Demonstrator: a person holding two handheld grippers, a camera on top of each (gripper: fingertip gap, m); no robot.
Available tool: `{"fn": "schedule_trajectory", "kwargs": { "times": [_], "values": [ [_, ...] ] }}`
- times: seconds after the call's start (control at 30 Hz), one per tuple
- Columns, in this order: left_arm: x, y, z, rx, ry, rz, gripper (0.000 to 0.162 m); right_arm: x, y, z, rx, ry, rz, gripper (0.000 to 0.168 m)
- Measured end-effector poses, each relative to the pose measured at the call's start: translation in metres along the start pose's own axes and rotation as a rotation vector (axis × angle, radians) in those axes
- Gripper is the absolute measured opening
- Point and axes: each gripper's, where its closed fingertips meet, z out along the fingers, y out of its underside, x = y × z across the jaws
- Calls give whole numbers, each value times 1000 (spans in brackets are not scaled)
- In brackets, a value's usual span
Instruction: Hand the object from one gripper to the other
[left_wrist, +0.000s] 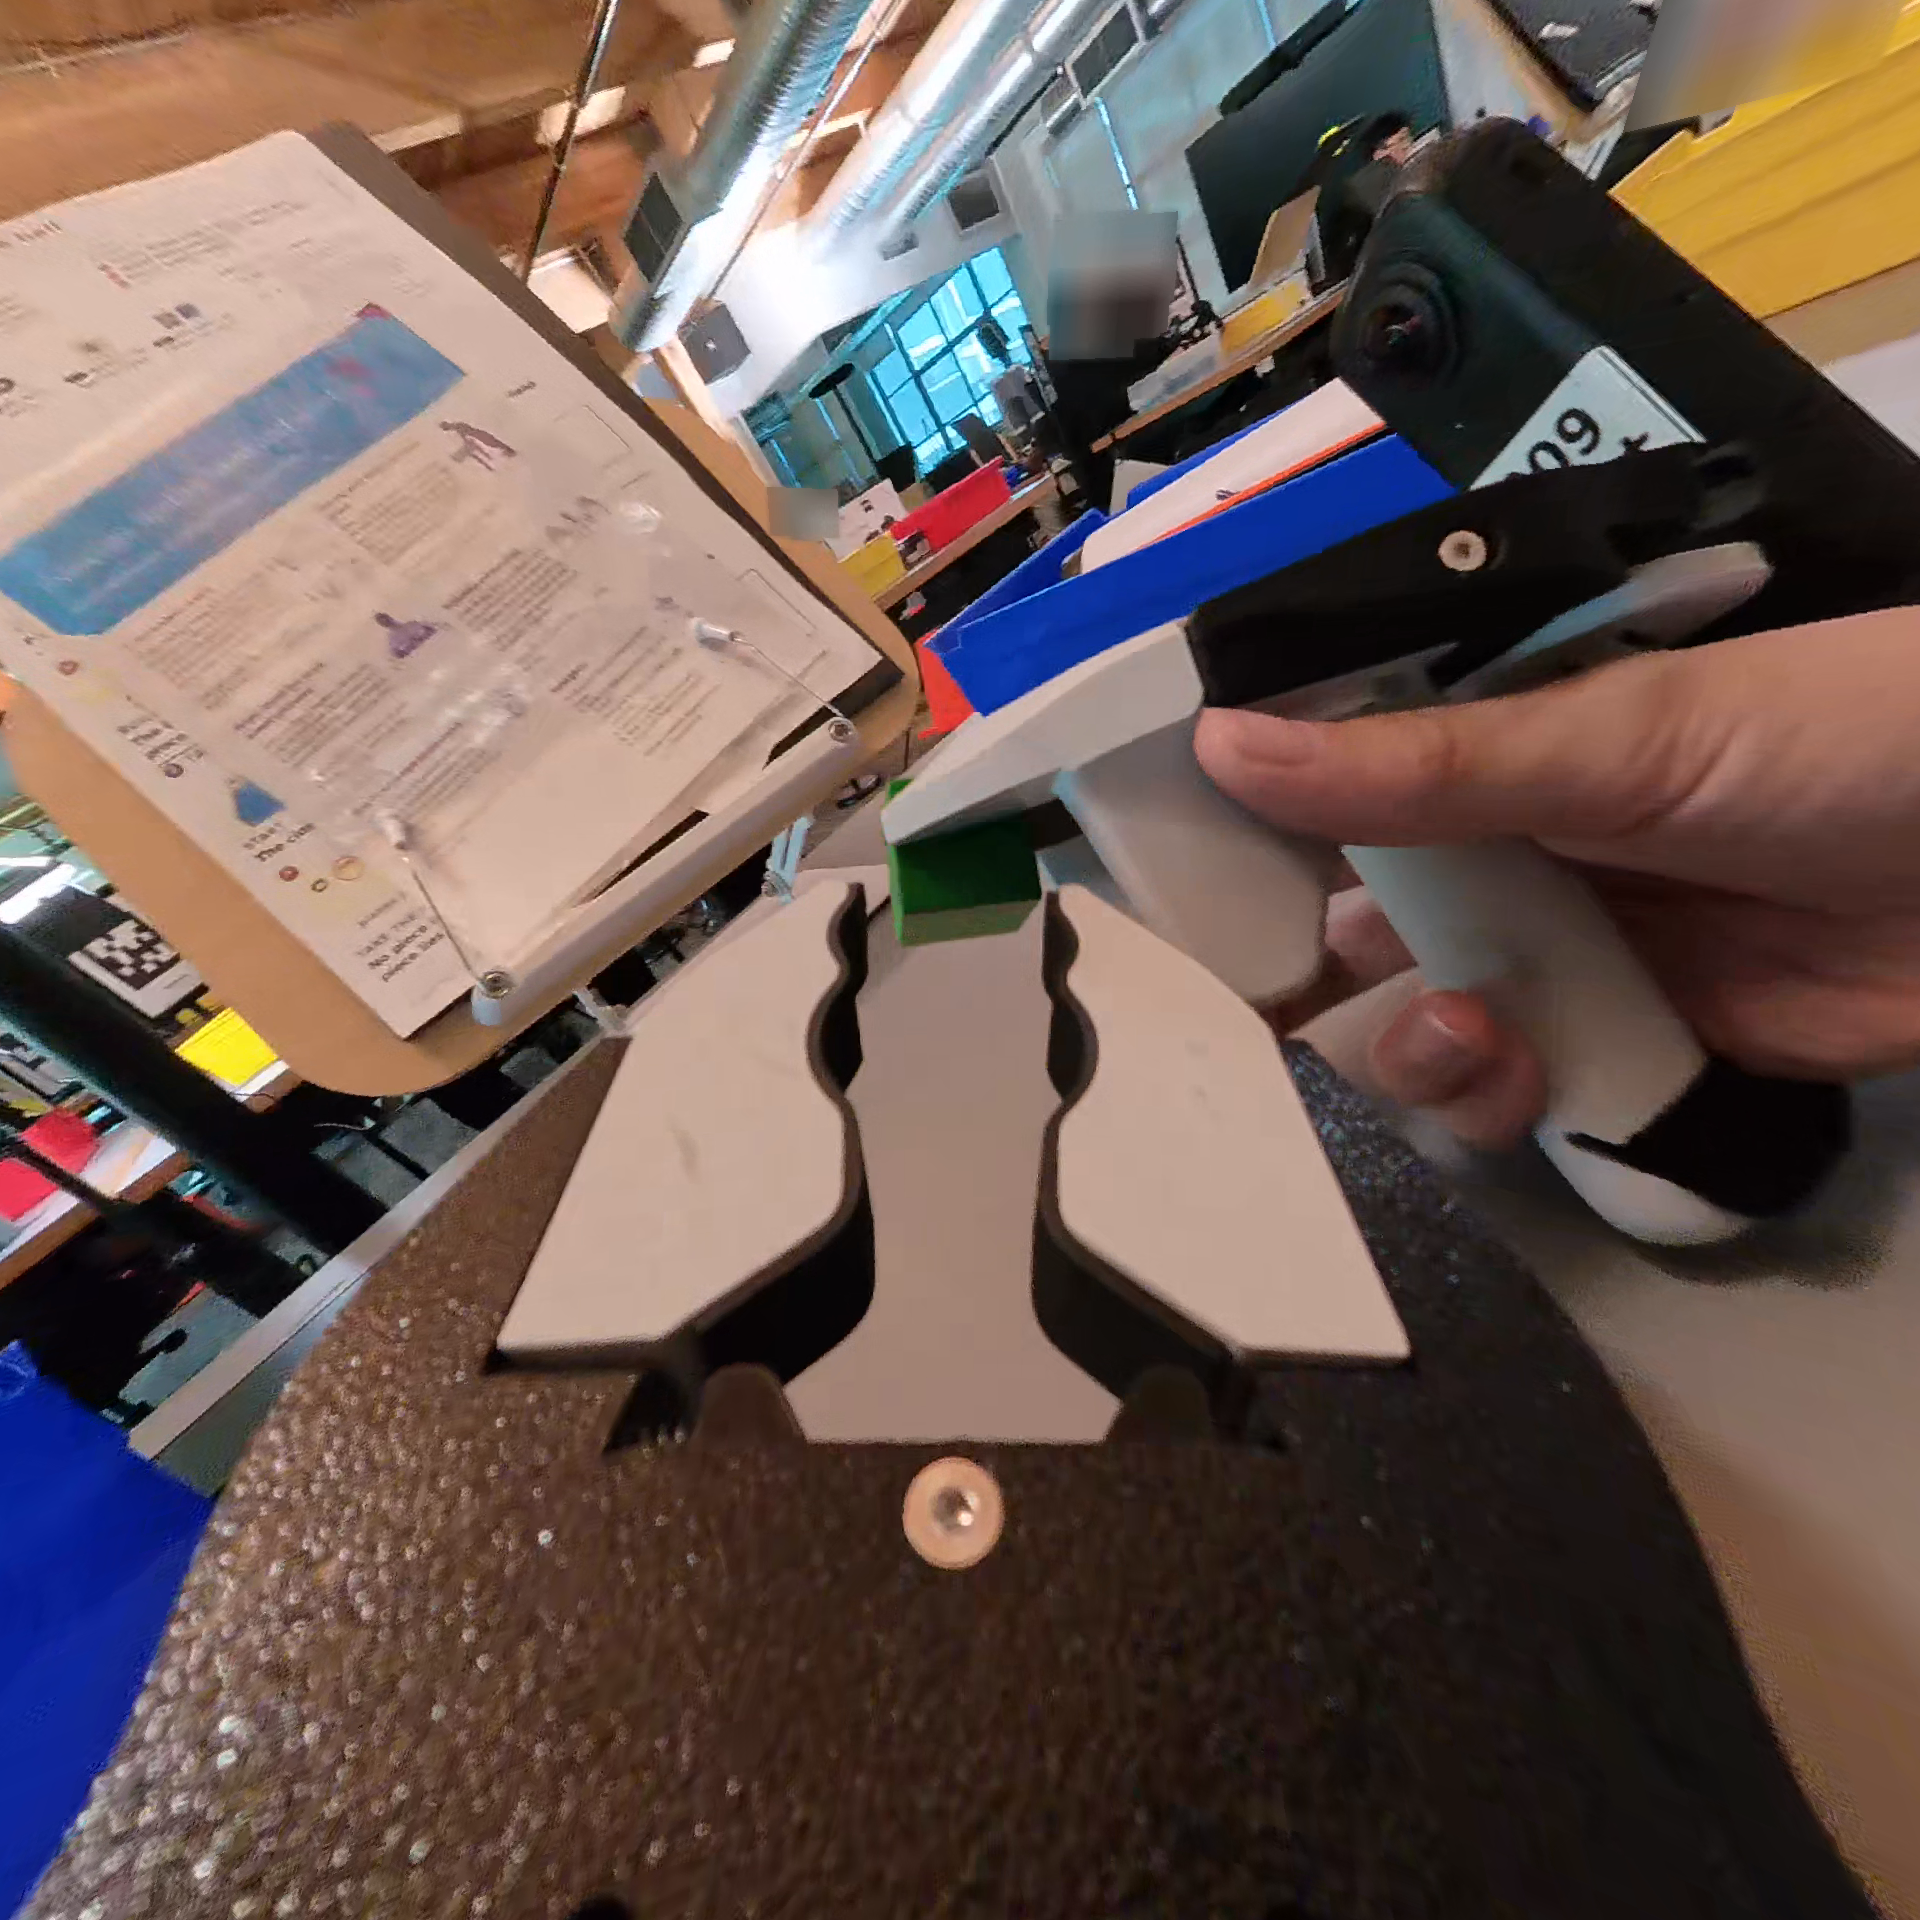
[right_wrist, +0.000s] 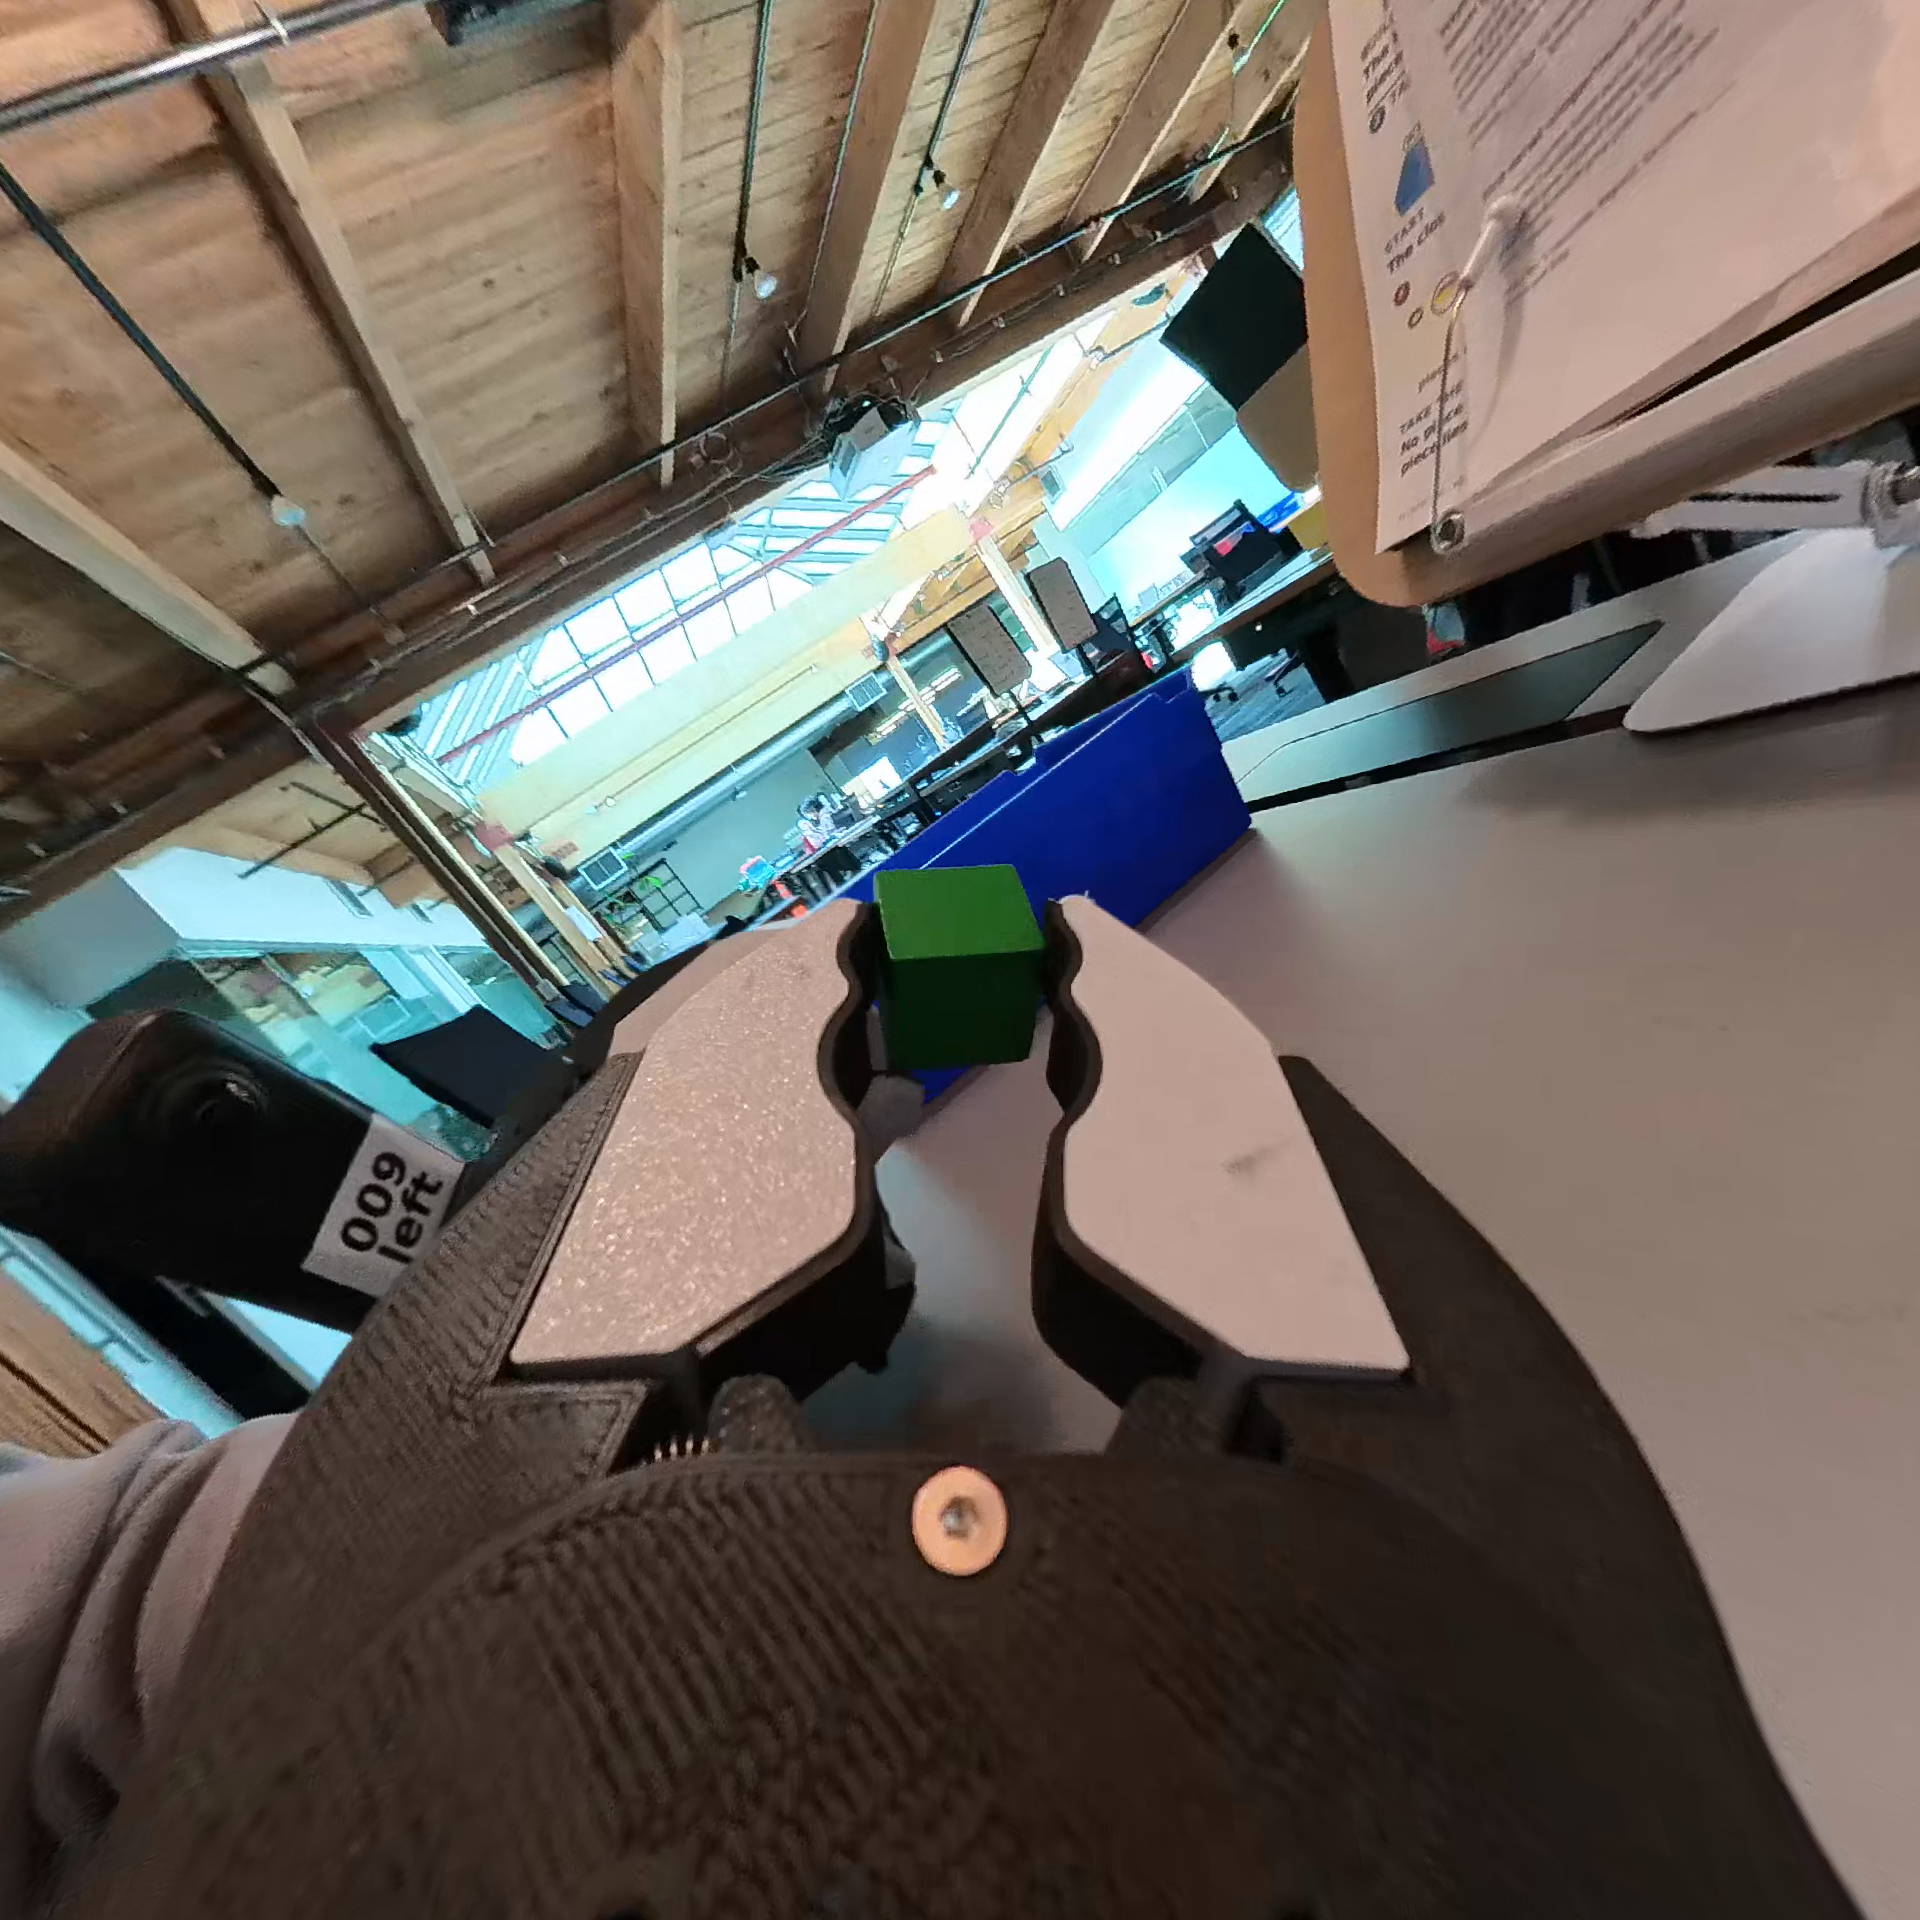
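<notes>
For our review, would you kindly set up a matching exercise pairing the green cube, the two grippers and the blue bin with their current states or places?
Things:
1. green cube
2. left gripper
3. right gripper
4. blue bin

States or places:
A. open, with its fingertips just short of the cube
B. in the background, beyond the cube
C. held in the air at a pair of fingertips
D. shut on the cube

Pairs: 1-C, 2-A, 3-D, 4-B
</notes>
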Motion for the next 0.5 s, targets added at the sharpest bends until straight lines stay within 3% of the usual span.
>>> {"fn": "schedule_trajectory", "kwargs": {
  "times": [0.17,0.4,0.47,0.5],
  "values": [
    [-1,5,1,-13,16,-54,31,-6,4,2,-5,-19,22,31],
    [-2,0,1,-18,5,42,27,-10,-1,1,5,-45,-16,32],
    [-6,-3,-2,15,33,-51,26,-13,-4,0,-2,-100,-31,32],
    [-10,-4,-3,35,61,-137,26,-13,-8,-1,7,-118,-36,41]
  ]
}}
